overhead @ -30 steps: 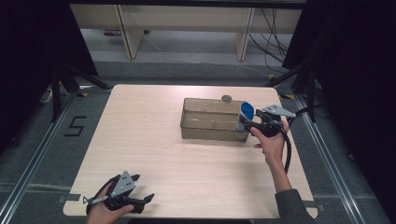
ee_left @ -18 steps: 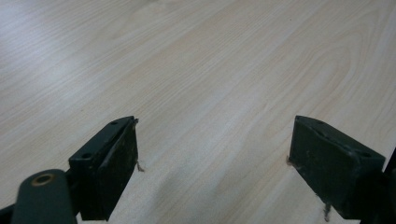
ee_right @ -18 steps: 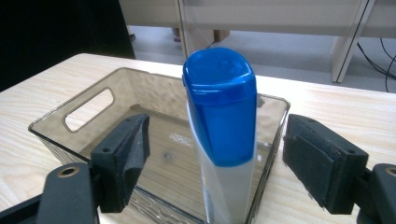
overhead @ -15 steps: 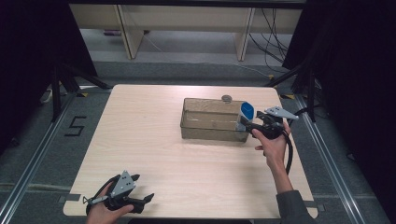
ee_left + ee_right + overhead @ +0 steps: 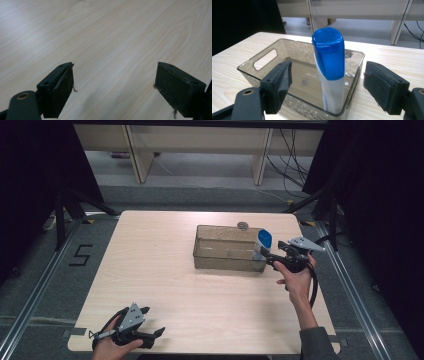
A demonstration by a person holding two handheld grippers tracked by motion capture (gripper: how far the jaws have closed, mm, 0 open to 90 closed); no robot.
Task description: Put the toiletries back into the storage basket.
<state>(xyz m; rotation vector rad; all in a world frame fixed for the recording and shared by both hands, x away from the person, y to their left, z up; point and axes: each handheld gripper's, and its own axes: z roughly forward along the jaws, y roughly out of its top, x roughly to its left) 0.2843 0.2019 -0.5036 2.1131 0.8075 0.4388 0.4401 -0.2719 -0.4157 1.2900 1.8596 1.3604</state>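
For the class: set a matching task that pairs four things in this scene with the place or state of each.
Things:
1. blue-capped bottle
2. clear bin
3. left gripper
4. right gripper

States:
a. open over bare table near its front edge
b. standing upright inside the bin's end
c. open, jaws either side of the bottle
d. on the table, a handle slot in its wall

Pairs: 1-b, 2-d, 3-a, 4-c

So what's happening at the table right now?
The person's right gripper is at the near right end of the clear plastic bin, its jaws open to either side of a white bottle with a blue cap. The bottle stands upright inside the bin, against that end wall, and the pads are not touching it. The left gripper rests open and empty near the front left edge of the wooden table, taking no part in this.
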